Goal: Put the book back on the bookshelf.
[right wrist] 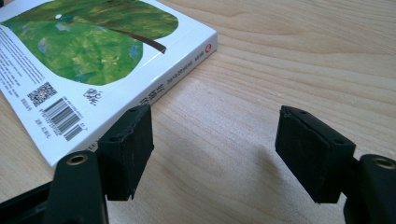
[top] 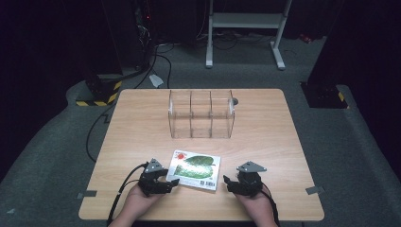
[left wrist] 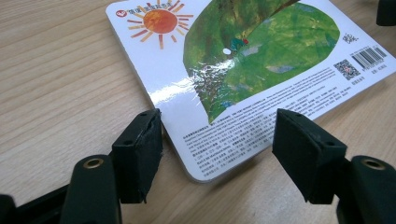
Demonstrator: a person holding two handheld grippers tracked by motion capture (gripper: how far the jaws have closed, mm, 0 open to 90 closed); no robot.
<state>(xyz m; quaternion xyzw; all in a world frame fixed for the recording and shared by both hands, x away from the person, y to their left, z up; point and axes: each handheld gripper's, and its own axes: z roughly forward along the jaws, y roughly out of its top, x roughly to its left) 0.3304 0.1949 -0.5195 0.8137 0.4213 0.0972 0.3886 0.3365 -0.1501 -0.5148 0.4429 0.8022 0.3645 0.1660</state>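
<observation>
A thin board book (top: pixel 196 169) with a green leaf and an orange sun on its white cover lies flat near the table's front edge. My left gripper (top: pixel 169 182) sits at the book's left front corner. In the left gripper view the book (left wrist: pixel 261 60) has its rounded corner between the open jaws of that gripper (left wrist: pixel 219 140), and the left pad (left wrist: pixel 140 149) stands close beside the book's edge. My right gripper (top: pixel 229 182) rests just right of the book. In its own view the right gripper (right wrist: pixel 215 135) is open over bare wood, and the book (right wrist: pixel 88 51) lies beside its left pad (right wrist: pixel 128 149).
A clear plastic organiser (top: pixel 201 113) with three compartments stands upright at the middle back of the wooden table (top: pixel 142 127). Cables trail from both grippers off the front edge. Dark floor and a white stand (top: pixel 246 21) lie beyond the table.
</observation>
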